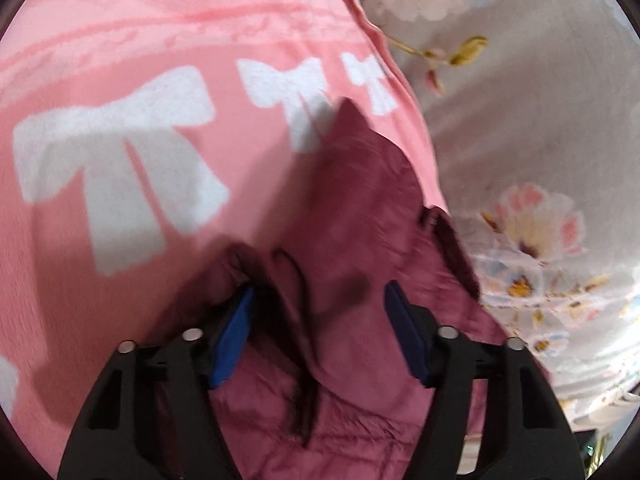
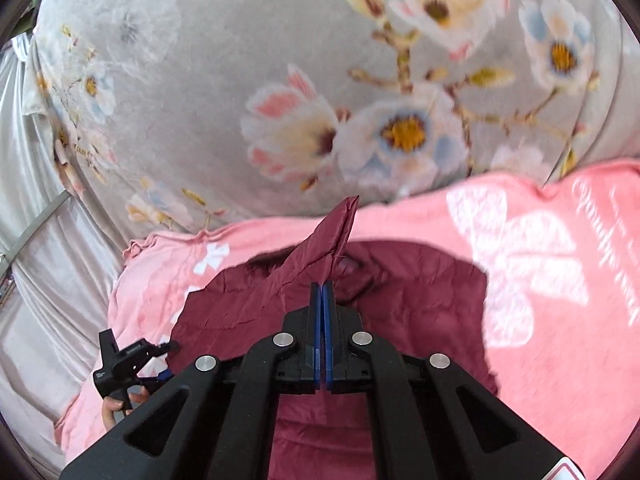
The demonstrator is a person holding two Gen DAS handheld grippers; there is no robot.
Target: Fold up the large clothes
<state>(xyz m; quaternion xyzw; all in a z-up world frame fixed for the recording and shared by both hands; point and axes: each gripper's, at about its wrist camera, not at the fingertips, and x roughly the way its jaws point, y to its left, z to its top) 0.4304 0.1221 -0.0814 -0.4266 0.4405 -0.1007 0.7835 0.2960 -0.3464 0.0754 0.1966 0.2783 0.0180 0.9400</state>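
Both views motion-blurred; fabric detail soft. Near part of the maroon garment (image 2: 256, 300) is hidden under the gripper bodies in both views.

R gripper (image 2: 322, 292): jaws pressed together, blue pads meeting, a ridge of the garment pinched between them and pulled up into a peak that runs ahead of the tips. Rest of the garment lies slack below and to both sides of the jaws, on the pink blanket (image 2: 540, 320).

L gripper (image 1: 318, 300): jaws part-open, no pad contact seen; garment spreads under and between them, a dark drawcord (image 1: 296, 276) just inside the L pad.

L gripper also shows low-left in R view, a hand (image 2: 114, 408) on its grip.

Blanket edge is just past the garment; beyond it, open floral bedsheet (image 2: 200, 100).
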